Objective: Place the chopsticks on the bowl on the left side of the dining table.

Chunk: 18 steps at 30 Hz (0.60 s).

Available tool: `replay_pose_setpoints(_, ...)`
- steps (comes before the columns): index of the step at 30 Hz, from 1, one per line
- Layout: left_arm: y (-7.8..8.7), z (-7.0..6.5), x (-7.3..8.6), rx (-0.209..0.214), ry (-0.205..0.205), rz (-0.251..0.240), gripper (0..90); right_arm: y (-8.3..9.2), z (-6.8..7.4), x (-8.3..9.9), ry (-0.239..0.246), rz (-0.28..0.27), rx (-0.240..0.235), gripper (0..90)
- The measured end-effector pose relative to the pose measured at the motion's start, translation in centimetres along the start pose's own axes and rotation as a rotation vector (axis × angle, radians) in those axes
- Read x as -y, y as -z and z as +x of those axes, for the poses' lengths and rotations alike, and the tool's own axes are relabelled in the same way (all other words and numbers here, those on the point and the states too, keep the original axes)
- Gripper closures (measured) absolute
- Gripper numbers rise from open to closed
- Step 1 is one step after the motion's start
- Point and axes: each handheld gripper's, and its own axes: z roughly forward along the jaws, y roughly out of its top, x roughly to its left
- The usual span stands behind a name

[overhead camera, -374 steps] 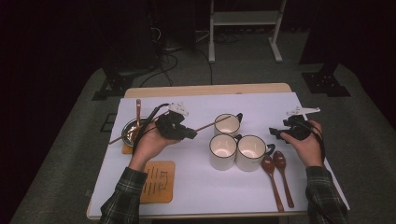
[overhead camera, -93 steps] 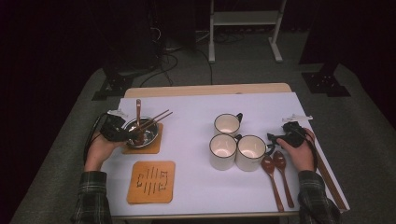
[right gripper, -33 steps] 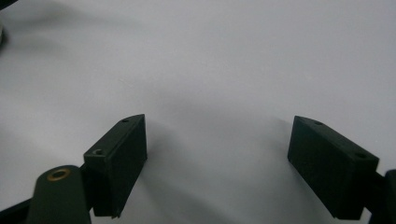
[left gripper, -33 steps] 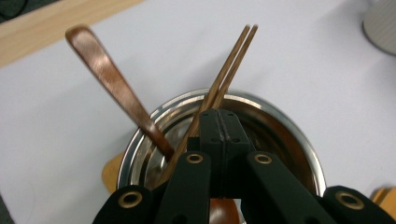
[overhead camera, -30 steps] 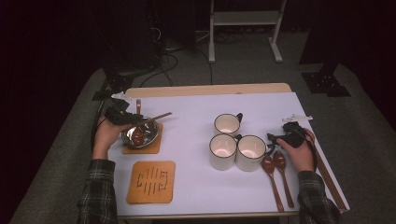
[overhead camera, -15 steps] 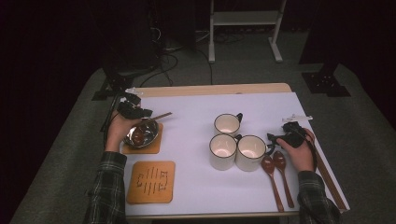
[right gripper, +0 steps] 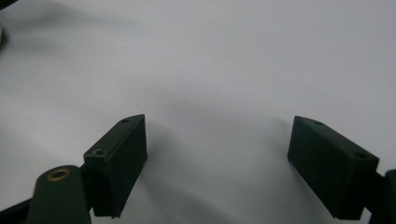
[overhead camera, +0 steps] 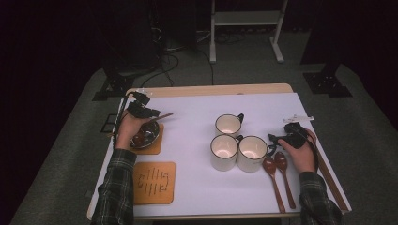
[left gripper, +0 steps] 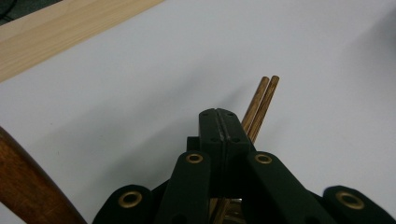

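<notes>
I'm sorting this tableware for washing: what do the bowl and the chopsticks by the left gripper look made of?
The bowl looks like polished metal, probably steel: grey with bright glints. The chopsticks look like wood or bamboo: brown, matte, streaky lengthwise grain.

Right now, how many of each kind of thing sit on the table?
Mugs: 3
Wooden spoons: 2
Orange mats: 2
Metal bowl: 1
Chopstick pair: 1
Total: 9
</notes>
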Motion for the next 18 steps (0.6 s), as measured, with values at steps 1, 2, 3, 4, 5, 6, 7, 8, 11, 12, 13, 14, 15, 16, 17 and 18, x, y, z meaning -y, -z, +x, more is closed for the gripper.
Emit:
replay_pose_setpoints(1, 0.0, -0.1, 0.0, 0.002, -0.003, 0.002, 90.0, 0.0, 0.0, 0.0, 0.000, 0.000, 0.000, 18.2)
replay_pose_setpoints(2, -0.1, -0.1, 0.0, 0.009, -0.001, 0.001, 90.0, 0.0, 0.0, 0.0, 0.000, 0.000, 0.001, 18.3)
replay_pose_setpoints(3, 0.0, -0.2, 0.0, 0.016, 0.002, -0.003, 90.0, 0.0, 0.0, 0.0, 0.000, 0.000, 0.001, 18.2)
replay_pose_setpoints(4, 0.0, -0.3, 0.1, 0.024, 0.010, -0.014, 90.0, 0.0, 0.0, 0.0, 0.001, 0.000, 0.001, 18.3)
replay_pose_setpoints(5, 0.1, -0.4, 0.1, 0.034, 0.003, -0.012, 90.0, 0.0, 0.0, 0.0, 0.001, 0.000, 0.001, 18.3)
replay_pose_setpoints(6, 0.1, -0.6, 0.1, 0.038, -0.002, -0.008, 90.0, 0.0, 0.0, 0.0, 0.001, 0.000, 0.001, 18.3)
replay_pose_setpoints(7, 0.1, -0.8, 0.0, 0.039, -0.010, -0.005, 90.0, 0.0, 0.0, 0.0, 0.001, 0.000, 0.001, 18.2)
replay_pose_setpoints(8, 0.1, -1.0, 0.0, 0.044, -0.013, -0.007, 90.0, 0.0, 0.0, 0.0, 0.001, 0.000, 0.001, 18.2)
replay_pose_setpoints(11, 0.1, -1.2, 0.0, 0.052, -0.021, 0.000, 90.0, 0.0, 0.0, 0.0, 0.002, -0.001, 0.002, 18.3)
replay_pose_setpoints(12, 0.0, -1.4, 0.0, 0.066, -0.027, 0.005, 90.0, 0.0, 0.0, 0.0, 0.002, -0.001, 0.001, 18.3)
replay_pose_setpoints(13, 0.0, -1.6, 0.0, 0.063, -0.030, 0.011, 89.9, 0.0, 0.0, 0.0, 0.002, -0.001, 0.001, 18.3)
replay_pose_setpoints(14, -0.1, -1.7, 0.1, 0.072, -0.035, 0.016, 90.0, 0.0, 0.0, 0.0, 0.002, -0.001, 0.002, 18.3)
replay_pose_setpoints(15, -0.1, -1.9, 0.1, 0.076, -0.039, 0.020, 89.9, 0.0, 0.0, 0.0, 0.002, -0.001, 0.002, 18.3)
replay_pose_setpoints(16, -0.1, -2.0, 0.1, 0.075, -0.040, 0.020, 89.9, 0.0, 0.0, 0.0, 0.002, 0.000, 0.002, 18.3)
replay_pose_setpoints(17, 0.0, -2.0, 0.1, 0.079, -0.043, 0.023, 89.9, 0.0, 0.0, 0.0, 0.002, -0.001, 0.002, 18.3)
replay_pose_setpoints(18, 0.0, -2.1, 0.2, 0.083, -0.042, 0.024, 89.9, 0.0, 0.0, 0.0, 0.002, -0.001, 0.002, 18.3)
